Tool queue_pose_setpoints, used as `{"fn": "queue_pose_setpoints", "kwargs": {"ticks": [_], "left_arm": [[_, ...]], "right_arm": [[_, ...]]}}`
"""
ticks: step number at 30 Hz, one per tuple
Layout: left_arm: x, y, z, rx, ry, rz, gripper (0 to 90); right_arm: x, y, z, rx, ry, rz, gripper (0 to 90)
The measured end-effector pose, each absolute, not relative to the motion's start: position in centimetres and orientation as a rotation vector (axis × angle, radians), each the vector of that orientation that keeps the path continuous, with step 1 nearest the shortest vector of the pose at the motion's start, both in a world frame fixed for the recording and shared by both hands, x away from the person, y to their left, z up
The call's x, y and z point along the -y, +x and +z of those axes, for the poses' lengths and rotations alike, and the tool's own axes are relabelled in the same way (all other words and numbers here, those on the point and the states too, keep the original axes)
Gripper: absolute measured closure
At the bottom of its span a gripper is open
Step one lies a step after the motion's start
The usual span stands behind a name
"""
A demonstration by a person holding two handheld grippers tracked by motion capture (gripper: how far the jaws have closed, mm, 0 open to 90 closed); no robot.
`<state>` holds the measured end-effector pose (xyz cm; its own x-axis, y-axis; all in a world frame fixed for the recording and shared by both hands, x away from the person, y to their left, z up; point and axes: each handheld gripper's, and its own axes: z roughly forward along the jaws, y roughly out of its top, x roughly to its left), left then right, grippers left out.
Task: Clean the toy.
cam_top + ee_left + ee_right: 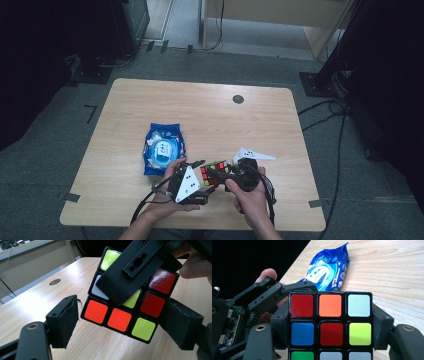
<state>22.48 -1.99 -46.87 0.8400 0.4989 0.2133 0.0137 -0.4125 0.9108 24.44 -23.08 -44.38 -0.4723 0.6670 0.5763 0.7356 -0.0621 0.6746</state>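
A scrambled Rubik's cube [214, 172] hangs just above the table's front edge between my two grippers. My right gripper [331, 327] is shut on the cube [329, 305], with a pad pressed flat against each side. In the left gripper view one of its black jaws lies across the cube's [120, 318] upper face. My left gripper [122, 322] stands open around the cube's lower row. Its left pad [65, 320] is clear of the cube by a narrow gap, and its right pad [181, 326] sits close by the cube's corner. In the high view the left gripper [204, 181] faces the right gripper [221, 175].
A blue snack packet [164, 147] lies flat on the wooden table [200, 110], just behind the left hand, also in the right gripper view [328, 268]. A small grey disc [238, 99] is set in the table near its far edge. Dark stands and cables surround the table.
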Motion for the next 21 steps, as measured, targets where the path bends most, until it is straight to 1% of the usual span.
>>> {"fn": "queue_pose_setpoints", "kwargs": {"ticks": [6,9,16,17,18,21], "left_arm": [[2.1,22.5,-47.1,-0.369,1.949,0.577,20.2],[2.5,22.2,-47.3,-0.357,1.963,0.613,23.3],[2.6,21.7,-47.3,-0.307,1.967,0.656,26.4],[2.6,21.7,-47.3,-0.303,1.968,0.650,28.0],[2.6,21.7,-47.3,-0.301,1.963,0.637,31.5],[2.5,21.9,-47.3,-0.314,1.953,0.609,33.1]], "right_arm": [[23.0,24.5,-44.5,2.100,-1.592,-1.583,34.1],[22.9,24.4,-44.5,2.077,-1.571,-1.587,34.1],[22.0,24.1,-44.4,2.152,-1.517,-1.561,34.0],[22.0,24.1,-44.3,2.154,-1.517,-1.562,34.0],[22.0,24.1,-44.3,2.159,-1.520,-1.562,33.5],[22.3,24.3,-44.3,2.149,-1.521,-1.557,33.2]]}}
